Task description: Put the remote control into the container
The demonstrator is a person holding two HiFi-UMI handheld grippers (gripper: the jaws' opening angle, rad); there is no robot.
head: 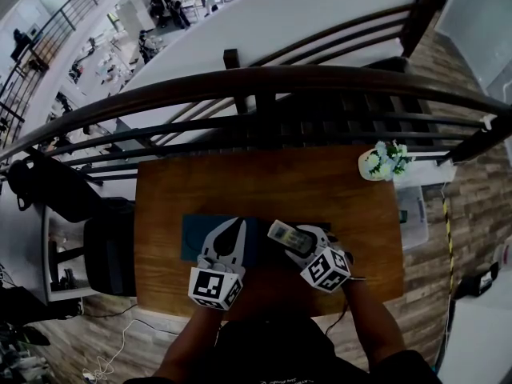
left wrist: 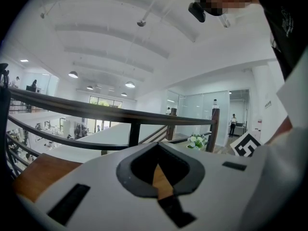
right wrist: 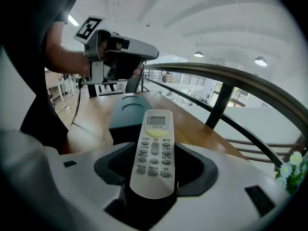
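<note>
My right gripper (head: 302,243) is shut on a white remote control (head: 284,234), which it holds above the near middle of the wooden table (head: 264,182). In the right gripper view the remote (right wrist: 155,134) lies between the grey pads (right wrist: 199,170) of that gripper (right wrist: 153,171), with its screen end pointing forward. A dark teal container (head: 196,234) sits on the table just left of the remote, and it shows ahead past the remote (right wrist: 126,114). My left gripper (head: 238,229) hangs over the container, jaws together and holding nothing (left wrist: 156,150).
A white pot of flowers (head: 384,161) stands at the table's far right corner. A dark curved railing (head: 264,78) runs behind the table. A black chair (head: 108,246) is at the left and a pale plastic box (head: 412,214) at the right.
</note>
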